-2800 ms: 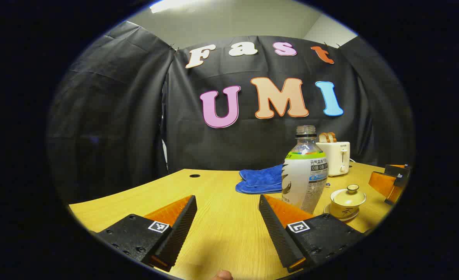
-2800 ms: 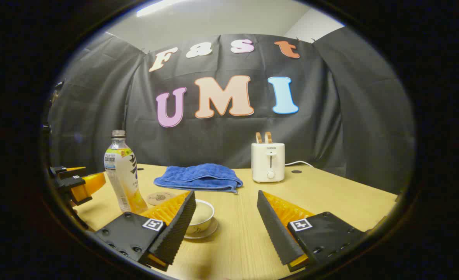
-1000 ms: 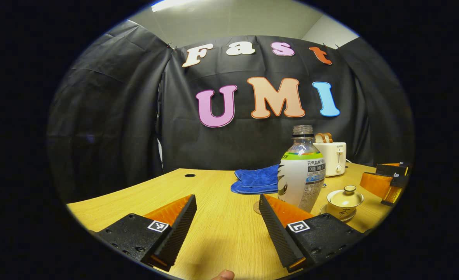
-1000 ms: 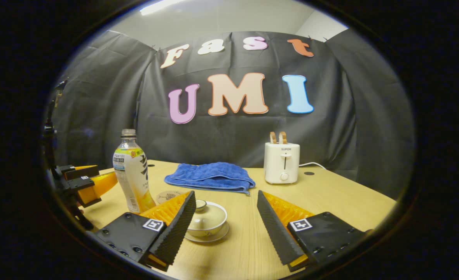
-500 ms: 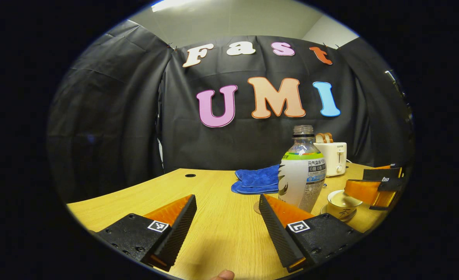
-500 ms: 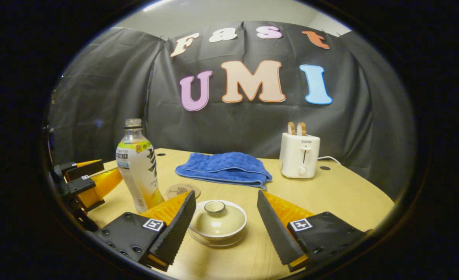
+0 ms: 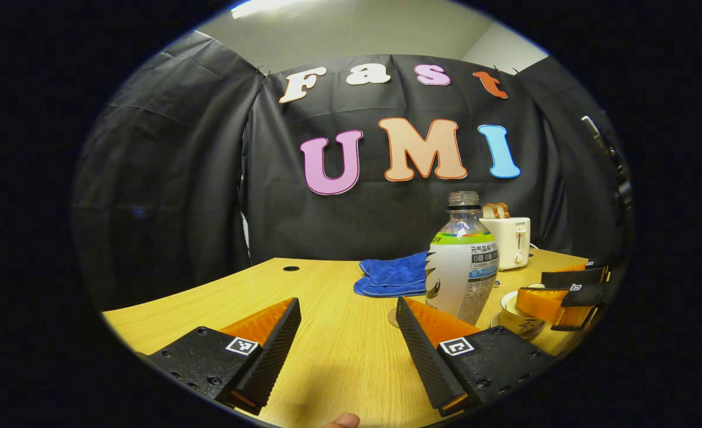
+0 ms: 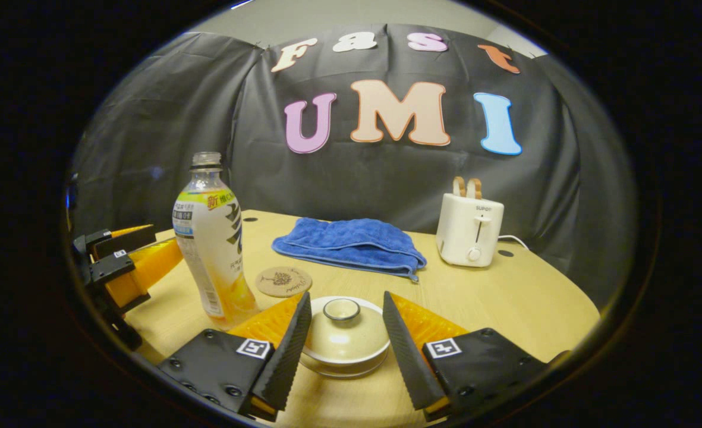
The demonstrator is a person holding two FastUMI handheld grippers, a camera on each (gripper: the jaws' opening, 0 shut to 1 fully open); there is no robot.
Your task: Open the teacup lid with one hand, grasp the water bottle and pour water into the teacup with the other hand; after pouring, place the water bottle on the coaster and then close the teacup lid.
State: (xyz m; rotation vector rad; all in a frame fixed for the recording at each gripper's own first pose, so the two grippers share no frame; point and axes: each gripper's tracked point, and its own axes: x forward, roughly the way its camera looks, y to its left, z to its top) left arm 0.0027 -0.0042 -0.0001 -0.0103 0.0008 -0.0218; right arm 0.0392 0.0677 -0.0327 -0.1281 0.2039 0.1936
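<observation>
Left gripper (image 7: 348,324): jaws wide, empty, low over the table (image 7: 327,285), short of the bottle. Bottle (image 8: 211,238) upright, uncapped, left of the teacup and untouched. Coaster (image 8: 283,281) bare, just behind the teacup. Teacup (image 8: 345,353) on its saucer, lid (image 8: 343,330) seated. Right gripper (image 8: 343,339): jaws narrowed to either side of the lid, contact uncertain. Toaster (image 8: 468,229) and blue towel (image 8: 351,242) far behind. Progress: nothing completed; lid grasp under way. Lifting, pouring, parking and closing remain.

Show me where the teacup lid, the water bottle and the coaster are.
teacup lid (image 8: 345,336): right gripper view, on the lid's dome below its knob.
water bottle (image 8: 211,238): right gripper view, on the labelled body.
coaster (image 8: 283,281): right gripper view, on its printed top face.
</observation>
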